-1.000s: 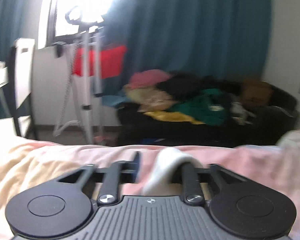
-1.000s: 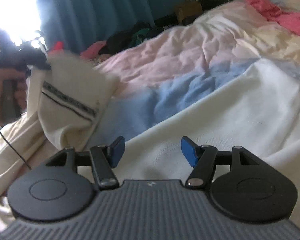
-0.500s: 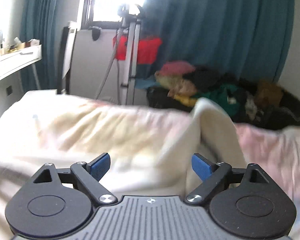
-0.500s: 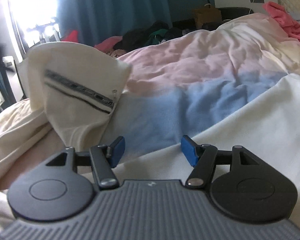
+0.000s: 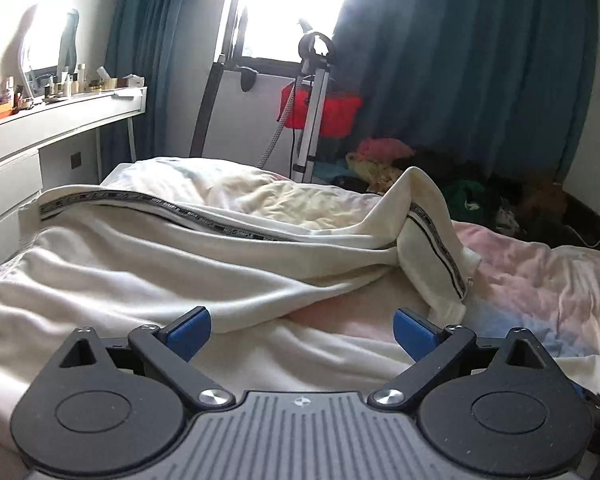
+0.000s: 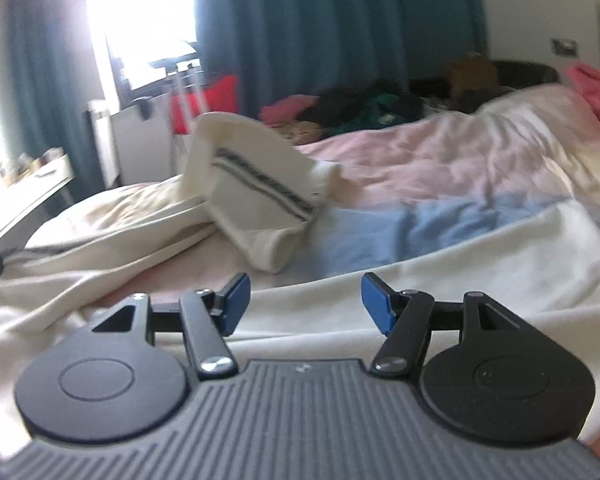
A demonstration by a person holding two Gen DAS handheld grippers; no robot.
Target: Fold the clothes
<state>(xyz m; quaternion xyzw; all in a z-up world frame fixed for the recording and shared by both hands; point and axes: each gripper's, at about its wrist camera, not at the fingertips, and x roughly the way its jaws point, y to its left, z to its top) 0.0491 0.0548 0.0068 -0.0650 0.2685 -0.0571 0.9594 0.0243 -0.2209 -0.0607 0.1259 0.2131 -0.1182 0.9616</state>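
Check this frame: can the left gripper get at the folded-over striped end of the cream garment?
Probably yes. The left gripper grips nothing, its jaws opening, and the striped end of the cream garment lies ahead to its right, with only bedding between.

We cannot read the lettering on the dark stripe (image 5: 228, 227) of the cream garment (image 5: 180, 264) in the left wrist view, and the bottles on the side shelf (image 5: 66, 82) are too small to identify. The right wrist view is blurred: the clothes pile (image 6: 352, 110) under the curtain is only patches of colour. The window (image 5: 292, 4) is blown out to white.
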